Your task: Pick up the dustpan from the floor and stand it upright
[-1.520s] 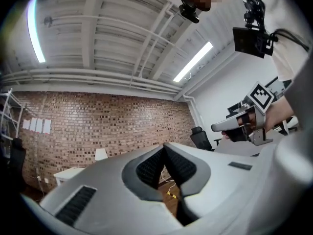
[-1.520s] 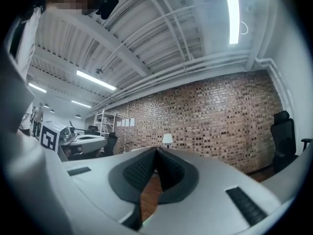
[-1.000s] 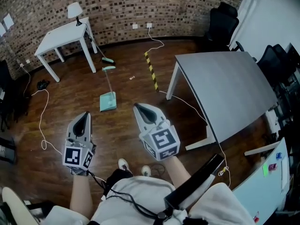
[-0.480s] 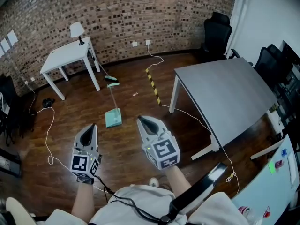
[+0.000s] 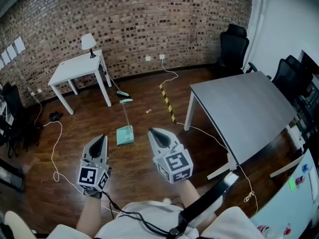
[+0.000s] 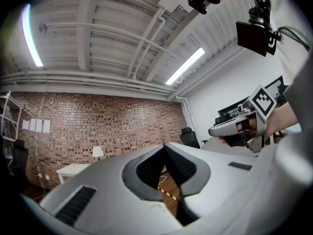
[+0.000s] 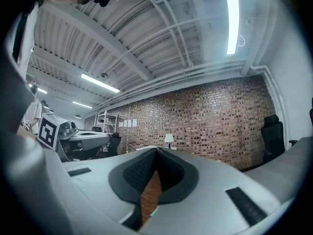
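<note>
Our view has tilted up since a second ago; left gripper and right gripper hang closed, empty. We judge the dustpan on the floor light, rigid plastic, best pinched by its long handle.

High head camera, two level gripper cameras.
The head view looks steeply down from above the person at the wooden floor, well back from the brick wall. The two gripper views ride on the left gripper and right gripper, right behind the jaws, facing level at that wall and the ceiling. All three share the wall, the white table and lamp.
</note>
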